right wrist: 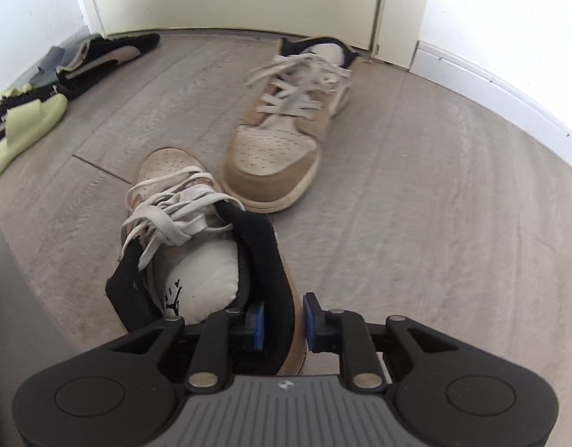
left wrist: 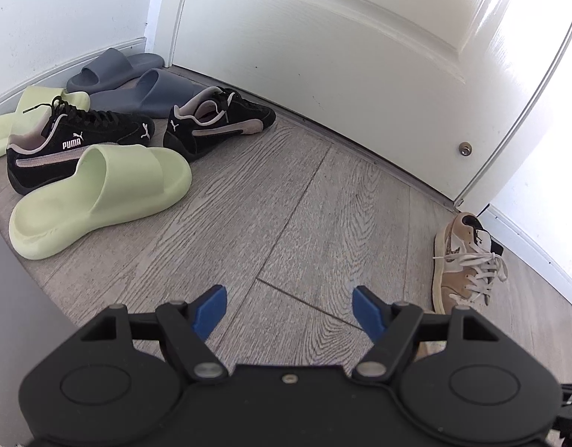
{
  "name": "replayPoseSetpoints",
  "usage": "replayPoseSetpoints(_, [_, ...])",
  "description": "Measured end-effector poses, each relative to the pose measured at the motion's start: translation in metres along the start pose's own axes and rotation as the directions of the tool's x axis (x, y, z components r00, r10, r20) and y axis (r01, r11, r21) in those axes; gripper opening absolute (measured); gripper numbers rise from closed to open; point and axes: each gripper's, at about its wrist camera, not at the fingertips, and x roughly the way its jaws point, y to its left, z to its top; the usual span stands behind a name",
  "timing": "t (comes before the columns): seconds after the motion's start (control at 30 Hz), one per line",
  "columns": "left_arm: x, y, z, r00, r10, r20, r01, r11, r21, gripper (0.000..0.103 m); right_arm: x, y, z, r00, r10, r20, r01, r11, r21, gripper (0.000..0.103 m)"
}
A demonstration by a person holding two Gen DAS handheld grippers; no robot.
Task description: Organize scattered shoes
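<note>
Tan suede sneaker (right wrist: 196, 231) sits on the floor (right wrist: 416, 186) with the right gripper (right wrist: 282, 322) jaws pinched on its black heel collar only; that floppy edge could slip. Laces loose, 2nd tan sneaker (right wrist: 286, 130) just ahead. Left gripper (left wrist: 289, 311) jaws wide open, empty.

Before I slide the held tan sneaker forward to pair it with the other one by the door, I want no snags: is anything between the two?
Nothing visible. The right tongs grip the near sneaker's heel collar; only bare floor separates its toe from the far sneaker.
</note>
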Motion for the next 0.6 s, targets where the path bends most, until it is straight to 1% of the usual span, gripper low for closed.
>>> replayPoseSetpoints(0.1, [0.001,-0.003,-0.001,1.000,0.001,-0.002,-0.001,1.000,0.010,0.075,-0.016,0.000,-0.002,0.996,-0.059,0.066,0.055,0.996,0.068,0.030])
replayPoseSetpoints(0.17, [0.002,-0.004,-0.001,1.000,-0.001,-0.005,0.001,1.000,0.012,0.075,-0.029,0.002,-0.005,0.990,-0.086,0.115,0.070,0.987,0.143,0.033])
replayPoseSetpoints(0.23, [0.003,-0.006,-0.001,1.000,-0.004,-0.008,0.004,1.000,0.014,0.075,-0.041,0.004,-0.010,0.985,-0.074,0.154,0.040,0.976,0.213,0.041])
replayPoseSetpoints(0.3, [0.004,-0.007,-0.002,1.000,-0.005,-0.011,0.005,1.000,0.016,0.075,-0.052,0.012,-0.016,0.978,0.005,0.210,-0.062,0.962,0.265,0.041])
replayPoseSetpoints(0.33, [0.005,-0.007,-0.002,1.000,-0.008,-0.013,0.008,1.000,0.014,0.075,-0.058,0.016,-0.019,0.970,0.044,0.239,-0.114,0.951,0.288,0.041])
replayPoseSetpoints(0.37, [0.006,-0.007,-0.003,1.000,-0.013,-0.016,0.013,1.000,0.010,0.075,-0.058,0.027,-0.021,0.964,0.091,0.249,-0.159,0.950,0.268,0.041])
replayPoseSetpoints(0.4, [0.007,-0.008,-0.003,1.000,-0.018,-0.020,0.018,1.000,0.006,0.075,-0.056,0.038,-0.020,0.964,0.108,0.244,-0.166,0.959,0.229,0.039])
replayPoseSetpoints(0.43, [0.007,-0.008,-0.004,0.999,-0.023,-0.023,0.023,1.000,0.004,0.075,-0.053,0.045,-0.019,0.966,0.105,0.234,-0.153,0.969,0.196,0.038])
replayPoseSetpoints(0.47, [0.008,-0.009,-0.004,0.999,-0.025,-0.025,0.025,1.000,0.003,0.075,-0.046,0.058,-0.017,0.974,0.072,0.215,-0.104,0.985,0.140,0.037])
replayPoseSetpoints(0.5, [0.008,-0.011,-0.005,0.999,-0.025,-0.026,0.025,1.000,0.007,0.075,-0.041,0.066,-0.015,0.977,0.042,0.207,-0.065,0.992,0.108,0.033])
replayPoseSetpoints(0.57, [0.006,-0.013,-0.006,0.999,-0.022,-0.024,0.022,0.999,0.024,0.075,-0.031,0.076,-0.012,0.981,-0.003,0.195,-0.012,0.997,0.076,0.032])
replayPoseSetpoints(0.6, [0.006,-0.014,-0.006,0.999,-0.021,-0.024,0.022,0.999,0.027,0.075,-0.028,0.077,-0.011,0.982,-0.016,0.190,0.002,0.997,0.076,0.029])
